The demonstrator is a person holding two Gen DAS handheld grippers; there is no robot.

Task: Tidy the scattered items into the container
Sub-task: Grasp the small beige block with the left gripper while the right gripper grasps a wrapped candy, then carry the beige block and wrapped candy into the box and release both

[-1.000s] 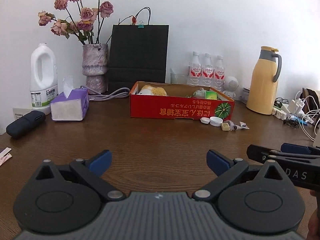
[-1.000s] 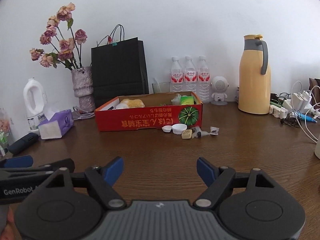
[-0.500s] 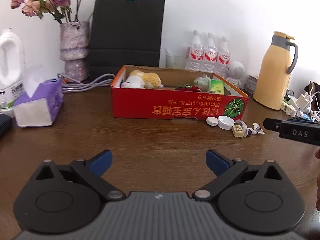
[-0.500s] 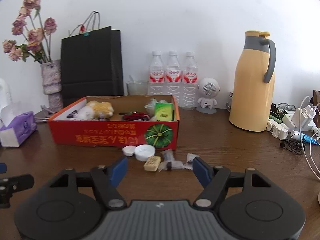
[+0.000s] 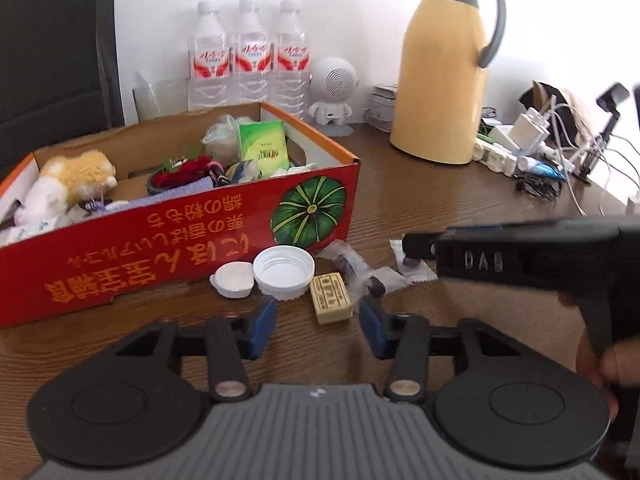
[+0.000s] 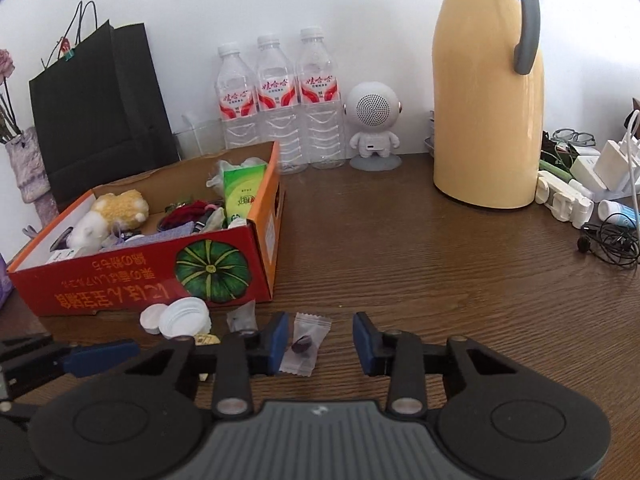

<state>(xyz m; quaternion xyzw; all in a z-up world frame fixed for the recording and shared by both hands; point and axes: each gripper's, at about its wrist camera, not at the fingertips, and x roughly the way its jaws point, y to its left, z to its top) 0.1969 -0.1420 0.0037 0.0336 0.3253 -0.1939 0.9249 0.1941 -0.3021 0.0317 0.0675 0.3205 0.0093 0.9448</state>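
Now both grippers sit much closer to the clutter by the red box (image 5: 180, 264) than a second ago. Left gripper (image 5: 318, 326) closing around the tan block (image 5: 331, 298), right gripper (image 6: 320, 342) around the wrapped candy (image 6: 306, 342); neither pinched yet.

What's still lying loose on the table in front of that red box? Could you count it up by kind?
White caps: 2
Clear-wrapped sweets: 2
Tan block: 1
Total: 5

"DAS" on right tongs (image 5: 416, 246), seemingly Japanese print on red box (image 5: 168, 240)
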